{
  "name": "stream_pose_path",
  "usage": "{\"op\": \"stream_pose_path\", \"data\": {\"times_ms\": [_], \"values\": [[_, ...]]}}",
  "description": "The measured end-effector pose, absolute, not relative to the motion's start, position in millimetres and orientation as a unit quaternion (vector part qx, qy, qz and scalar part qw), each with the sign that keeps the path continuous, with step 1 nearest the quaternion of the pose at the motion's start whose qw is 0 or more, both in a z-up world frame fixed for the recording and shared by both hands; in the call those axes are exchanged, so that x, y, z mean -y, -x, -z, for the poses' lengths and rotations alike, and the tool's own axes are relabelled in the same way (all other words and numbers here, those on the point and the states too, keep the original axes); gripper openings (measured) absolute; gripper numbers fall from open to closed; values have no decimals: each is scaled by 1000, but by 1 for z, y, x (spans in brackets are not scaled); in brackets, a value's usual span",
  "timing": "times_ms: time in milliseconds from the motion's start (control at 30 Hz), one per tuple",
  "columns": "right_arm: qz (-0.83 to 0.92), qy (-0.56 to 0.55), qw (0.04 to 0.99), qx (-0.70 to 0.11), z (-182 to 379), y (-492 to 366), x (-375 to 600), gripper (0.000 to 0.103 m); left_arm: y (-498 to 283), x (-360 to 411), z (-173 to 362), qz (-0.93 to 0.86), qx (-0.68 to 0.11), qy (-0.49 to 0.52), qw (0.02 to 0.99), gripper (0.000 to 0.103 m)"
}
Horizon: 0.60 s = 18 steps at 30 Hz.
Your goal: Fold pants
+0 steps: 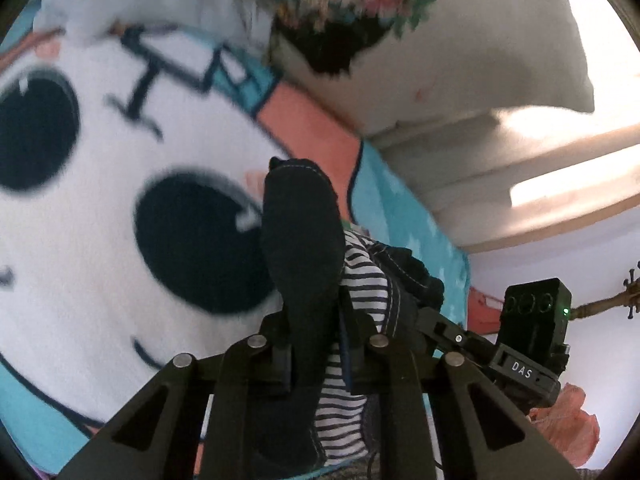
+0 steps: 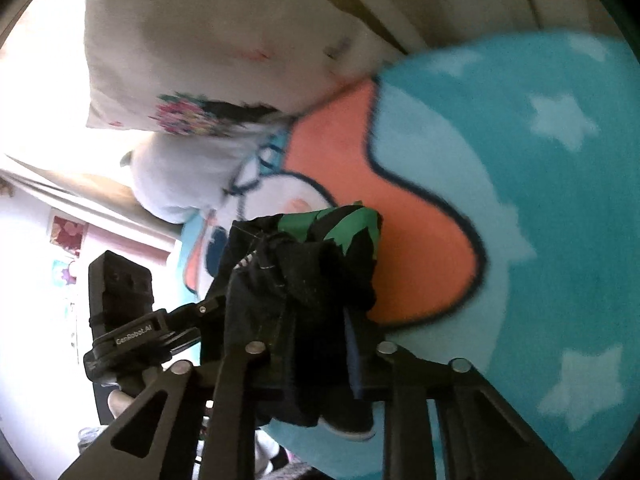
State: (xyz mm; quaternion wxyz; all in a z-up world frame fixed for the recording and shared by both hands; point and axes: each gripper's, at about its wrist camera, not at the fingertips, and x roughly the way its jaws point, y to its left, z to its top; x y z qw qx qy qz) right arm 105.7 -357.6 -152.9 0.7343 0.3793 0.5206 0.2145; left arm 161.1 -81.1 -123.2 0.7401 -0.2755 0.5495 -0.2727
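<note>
The pants (image 1: pixel 300 240) are black with a striped lining and white stitching. My left gripper (image 1: pixel 316 344) is shut on a bunch of the pants, held above the cartoon blanket (image 1: pixel 120 260). In the right wrist view, my right gripper (image 2: pixel 316 356) is shut on another bunch of the pants (image 2: pixel 312 276), where a green and black patch shows. The right gripper (image 1: pixel 532 332) also shows at the right of the left wrist view, and the left gripper (image 2: pixel 124 312) at the left of the right wrist view. The pants hang between them; most of the fabric is hidden.
The blanket (image 2: pixel 540 200) is teal with white stars, an orange patch and a big white cartoon face. A cream pillow with a floral patch (image 1: pixel 440 40) lies at the bed head, also seen in the right wrist view (image 2: pixel 192 60). A pale wall (image 1: pixel 580 248) stands beside the bed.
</note>
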Motion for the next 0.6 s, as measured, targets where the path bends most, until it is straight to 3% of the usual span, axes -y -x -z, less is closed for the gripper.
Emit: {"op": "stream_pose_path", "data": {"times_ms": [233,300,367,467,600], "values": [[-218,-336,762,-510,136,-161,324,16,-213,58,128,168,-547,249,781,16],[-207,-298,772,-522,144,-175,304,16,-222,54,144,131,-565,244,777,21],[-193,-259,778,-539,156,-181,292,21,-223,52,157,126,-577,250,767,28],[-167,-237,782,-551,165,-182,289,36,-219,51,151,138,-567,258,770,28],[-144,-236,807,-522,129,-170,305,37,-205,33,128,137,-544,265,784,28]]}}
